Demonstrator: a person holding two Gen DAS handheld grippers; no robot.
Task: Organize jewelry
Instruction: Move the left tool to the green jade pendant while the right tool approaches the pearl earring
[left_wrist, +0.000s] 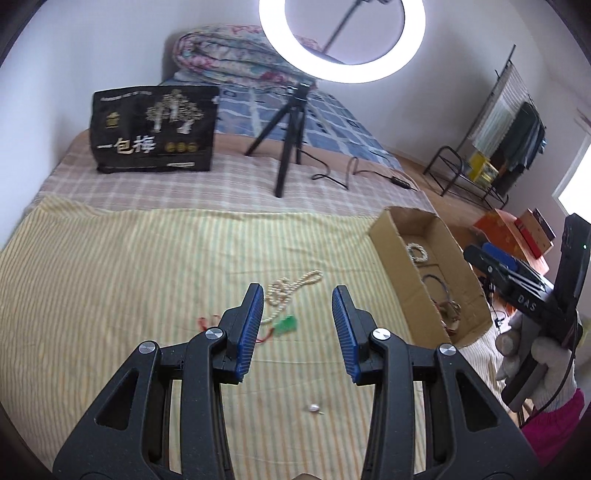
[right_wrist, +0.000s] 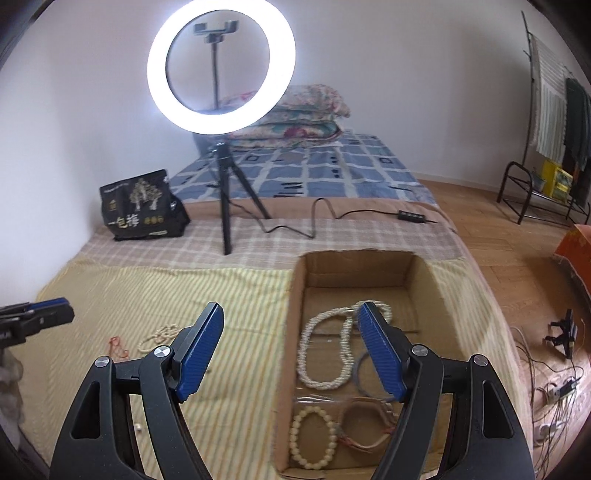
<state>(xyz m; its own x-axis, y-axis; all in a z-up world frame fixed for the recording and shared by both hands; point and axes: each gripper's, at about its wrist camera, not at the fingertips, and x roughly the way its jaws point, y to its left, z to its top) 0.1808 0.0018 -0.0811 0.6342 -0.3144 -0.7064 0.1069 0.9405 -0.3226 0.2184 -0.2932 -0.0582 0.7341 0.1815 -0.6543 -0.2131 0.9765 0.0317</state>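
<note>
**Both grippers spread wide over the bed, nothing held**

The left gripper gapes empty at lower centre; just beyond it, a pearl necklace and green pendant lie on the striped bed sheet. The right gripper, also wide and empty, hovers over the cardboard box at centre right, which holds a white bead necklace and bracelets.

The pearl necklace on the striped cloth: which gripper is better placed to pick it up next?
Left. The left gripper is open, with the pearl necklace just ahead between its fingers. The right gripper hangs open over the cardboard box.
</note>
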